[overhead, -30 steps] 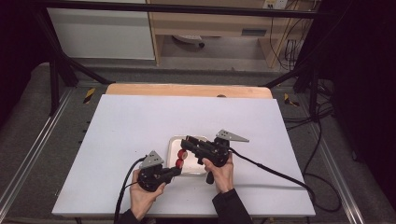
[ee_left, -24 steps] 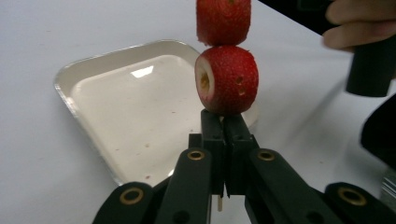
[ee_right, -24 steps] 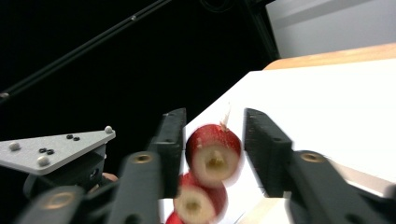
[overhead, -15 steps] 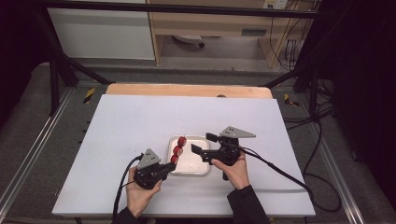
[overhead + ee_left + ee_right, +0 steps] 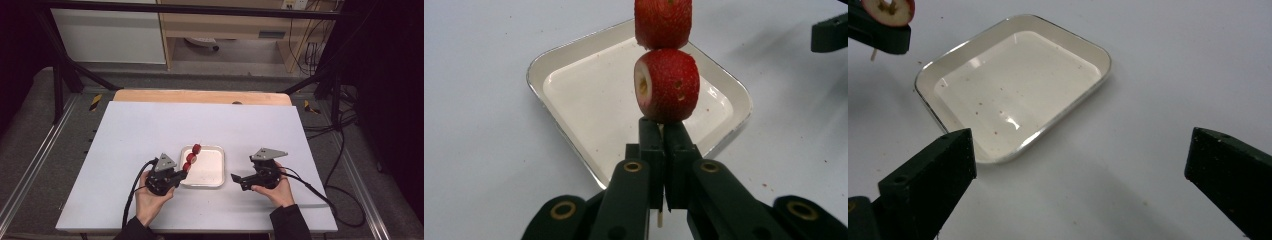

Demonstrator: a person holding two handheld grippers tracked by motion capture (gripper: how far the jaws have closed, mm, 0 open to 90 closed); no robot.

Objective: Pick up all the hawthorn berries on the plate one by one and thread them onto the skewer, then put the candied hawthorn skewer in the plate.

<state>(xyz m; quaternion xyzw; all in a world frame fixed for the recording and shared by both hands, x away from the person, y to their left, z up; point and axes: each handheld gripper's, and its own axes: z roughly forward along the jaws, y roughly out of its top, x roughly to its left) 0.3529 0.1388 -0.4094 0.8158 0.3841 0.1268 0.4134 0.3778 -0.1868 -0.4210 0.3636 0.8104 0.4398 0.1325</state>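
Note:
My left gripper (image 5: 179, 175) is shut on the lower end of a thin wooden skewer (image 5: 659, 218). Three red strawberries (image 5: 191, 157) are threaded on the skewer, which slants over the left edge of a white tray (image 5: 212, 172). In the left gripper view the nearest strawberry (image 5: 667, 85) sits just past the shut jaws, with another (image 5: 663, 22) above it. My right gripper (image 5: 236, 178) rests to the right of the tray. Its jaws have just been opening and now stand wide with nothing between them (image 5: 1080, 165). It looks across the bare tray (image 5: 1013, 90).
The tray lies on a white tabletop (image 5: 150, 125) with a wooden strip (image 5: 200, 96) along its far edge. Cables trail from both grippers toward the near edge. Dark floor, metal frame legs and shelving lie beyond the table.
My right gripper has pulled away from the skewer over the tray and moved right, and its jaws have opened wide. The left gripper has kept hold of the skewer and barely moved.

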